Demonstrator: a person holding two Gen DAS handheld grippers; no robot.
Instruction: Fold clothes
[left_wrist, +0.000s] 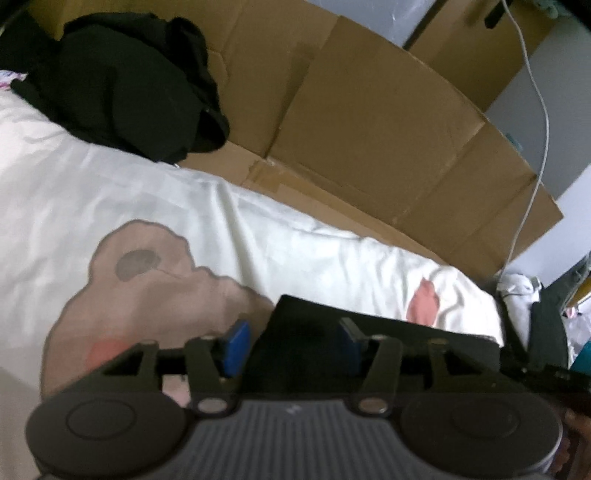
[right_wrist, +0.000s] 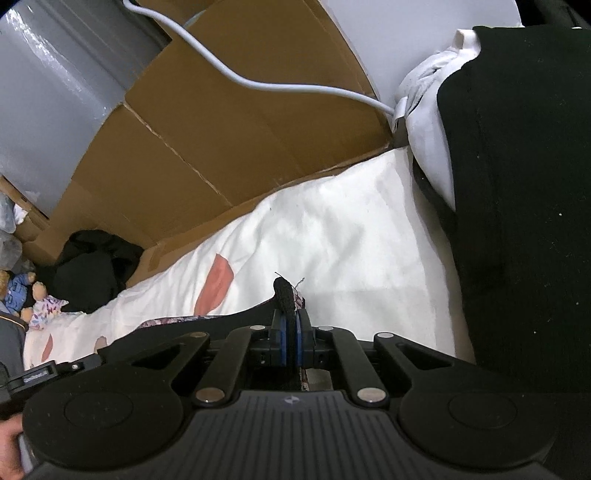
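A black garment (left_wrist: 369, 343) lies flat on the white bed sheet (left_wrist: 147, 192), under and ahead of my left gripper (left_wrist: 293, 345). That gripper is open, its blue pads on either side of the cloth's edge. In the right wrist view my right gripper (right_wrist: 290, 341) is shut on a bunched edge of the same black garment (right_wrist: 284, 295), which sticks up between the blue pads. A patterned inner side shows along the garment's edge (right_wrist: 173, 320).
A crumpled black clothes pile (left_wrist: 125, 88) lies at the far left of the bed. Flattened cardboard (left_wrist: 369, 140) lines the wall side, with a white cable (right_wrist: 258, 83) across it. A large black cloth mass (right_wrist: 517, 184) rises on the right. Soft toys (right_wrist: 33, 295) lie at the left.
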